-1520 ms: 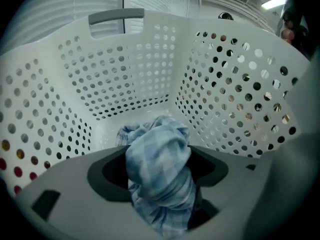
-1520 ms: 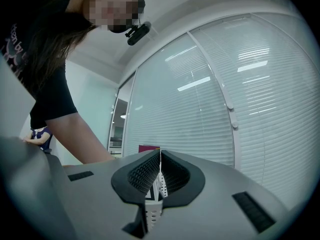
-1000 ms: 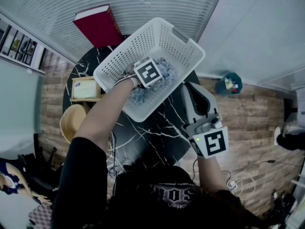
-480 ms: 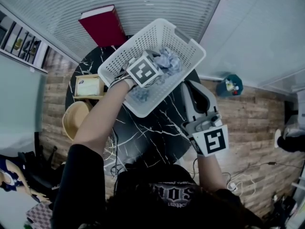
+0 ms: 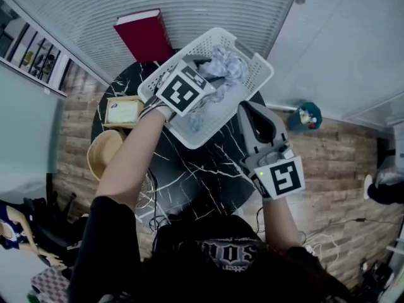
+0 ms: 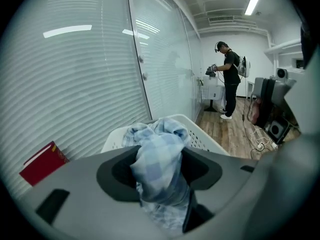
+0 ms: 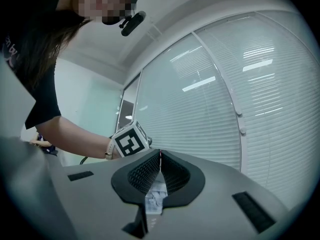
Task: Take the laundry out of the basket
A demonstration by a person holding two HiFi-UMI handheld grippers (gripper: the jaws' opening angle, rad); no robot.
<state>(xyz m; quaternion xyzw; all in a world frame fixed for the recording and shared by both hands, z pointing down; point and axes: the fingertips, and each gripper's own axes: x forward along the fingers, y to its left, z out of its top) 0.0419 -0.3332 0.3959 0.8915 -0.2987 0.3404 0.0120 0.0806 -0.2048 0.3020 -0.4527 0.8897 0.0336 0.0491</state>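
A black marbled desk (image 5: 189, 182) carries a white basket (image 5: 249, 59), and the lifting-out step is judged to be in hand. A blue checked cloth (image 5: 226, 68) is held over the basket's far side, with more pale fabric seen lower inside. Whether that is its tail or a second piece cannot be told.

The left gripper (image 6: 159, 156) is clamped on the cloth. Its fingers (image 6: 117, 171) are part-way apart, and a thick bunch fills the gap. The right gripper (image 7: 160, 156) is kept just outside the basket's near side, its fingers closed together on nothing that can be made out.

Next, the cloth would need raising until it clears the rim, then carrying to bare desk beside the basket. A snag on the perforated wall is a risk.

The layout is given only by the head view, with a red book (image 5: 144, 35) beyond the basket. The grip itself is shown only by the left gripper view.
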